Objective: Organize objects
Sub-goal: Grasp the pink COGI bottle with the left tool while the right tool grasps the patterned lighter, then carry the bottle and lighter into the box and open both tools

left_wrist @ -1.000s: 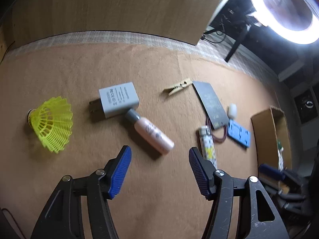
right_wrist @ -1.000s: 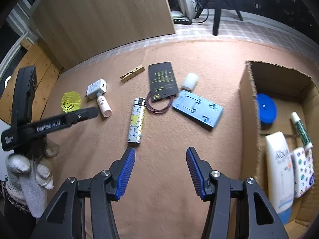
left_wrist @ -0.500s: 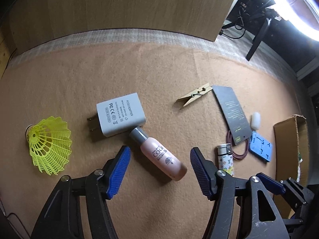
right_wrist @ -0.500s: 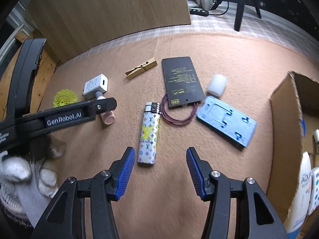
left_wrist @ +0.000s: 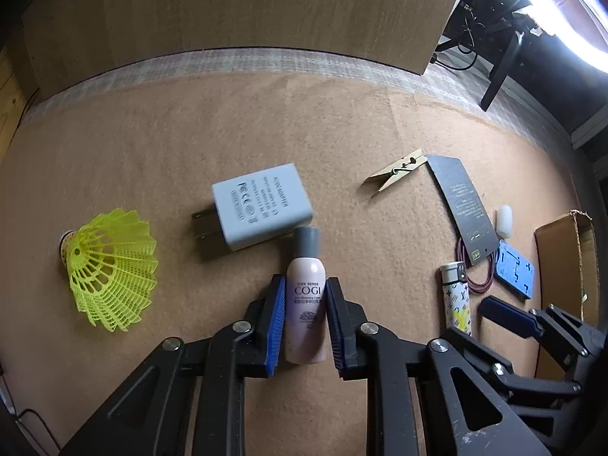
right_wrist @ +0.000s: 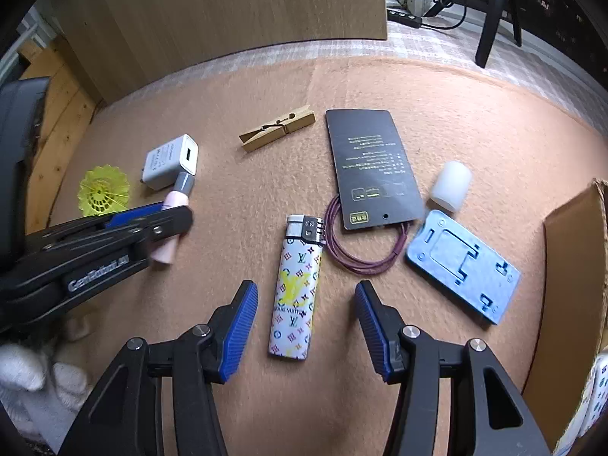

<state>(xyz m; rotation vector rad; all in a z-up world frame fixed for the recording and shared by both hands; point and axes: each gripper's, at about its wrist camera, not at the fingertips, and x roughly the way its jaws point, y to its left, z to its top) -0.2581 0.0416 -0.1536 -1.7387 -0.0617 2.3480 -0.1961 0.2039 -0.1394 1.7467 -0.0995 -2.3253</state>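
The small pale pink plastic bottle with a grey cap (left_wrist: 306,304) lies flat on the tan felt mat (left_wrist: 266,121), cap pointing away, and the left gripper (left_wrist: 304,323) is clenched on its body, one blue ribbed pad pressed to each side. The grey cap touches, or very nearly touches, the corner of a white rectangular plug-in charger (left_wrist: 262,205) lying just beyond it. Off to the left of those sits a yellow plastic shuttlecock (left_wrist: 112,269) on its side, apart from the charger.

Further right, the right gripper (right_wrist: 306,326) hangs with its jaws spread wide on either side of a white patterned lighter (right_wrist: 294,288), neither pad touching it. Just past the lighter's metal head lies a coil of thin maroon cord (right_wrist: 361,250), partly tucked under a dark grey printed card (right_wrist: 372,167). A wooden clothespin (right_wrist: 277,132) rests near the card's far left corner. A small white translucent cap (right_wrist: 450,186) sits just right of the card, and a light blue flat plastic bracket (right_wrist: 461,266) lies nearer, just beside the cord. At the far right stands the wall of a brown cardboard box (right_wrist: 570,266).
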